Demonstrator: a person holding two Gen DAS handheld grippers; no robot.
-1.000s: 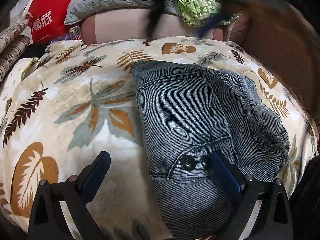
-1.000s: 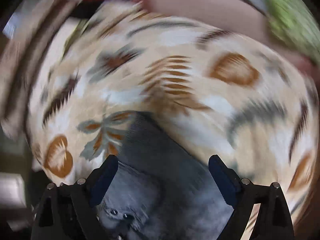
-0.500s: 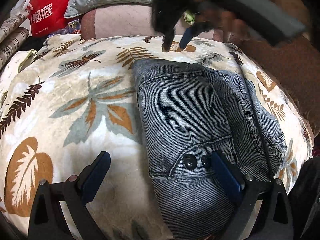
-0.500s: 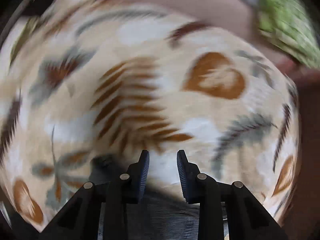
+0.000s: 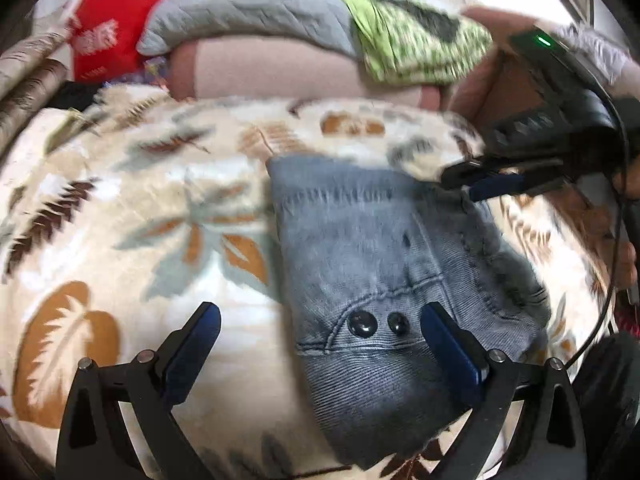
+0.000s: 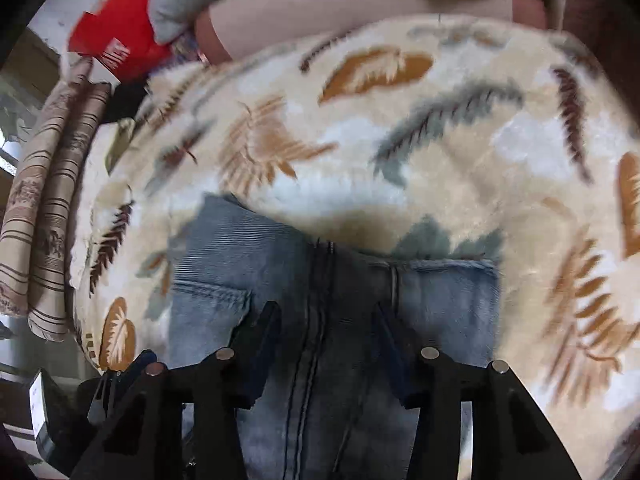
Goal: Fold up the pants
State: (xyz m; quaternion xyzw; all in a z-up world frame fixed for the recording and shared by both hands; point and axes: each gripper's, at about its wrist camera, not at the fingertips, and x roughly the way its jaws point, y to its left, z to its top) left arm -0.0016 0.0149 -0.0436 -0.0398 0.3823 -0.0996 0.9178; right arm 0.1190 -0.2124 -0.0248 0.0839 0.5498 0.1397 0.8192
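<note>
Blue-grey denim pants (image 5: pixel 384 280) lie folded into a compact bundle on a leaf-print blanket (image 5: pixel 120 208). Two dark snap buttons (image 5: pixel 362 325) face my left gripper (image 5: pixel 320 332), which is wide open low over the bundle's near end; its right finger rests on the denim. My right gripper (image 6: pixel 326 332) is open, with its fingers spread over a seam of the pants (image 6: pixel 320 300) at their right edge. It also shows in the left wrist view (image 5: pixel 492 184), at the bundle's far right corner.
A grey quilted pillow (image 5: pixel 248 12), a green patterned cloth (image 5: pixel 416 48) and a red bag (image 5: pixel 104 36) lie beyond the blanket by a pink cushion (image 5: pixel 280 76). Striped rolled fabric (image 6: pixel 52 208) lies at the blanket's left edge.
My right gripper has swung from above the bundle's far edge down to its right side and opened from nearly shut. My left gripper has stayed put, open.
</note>
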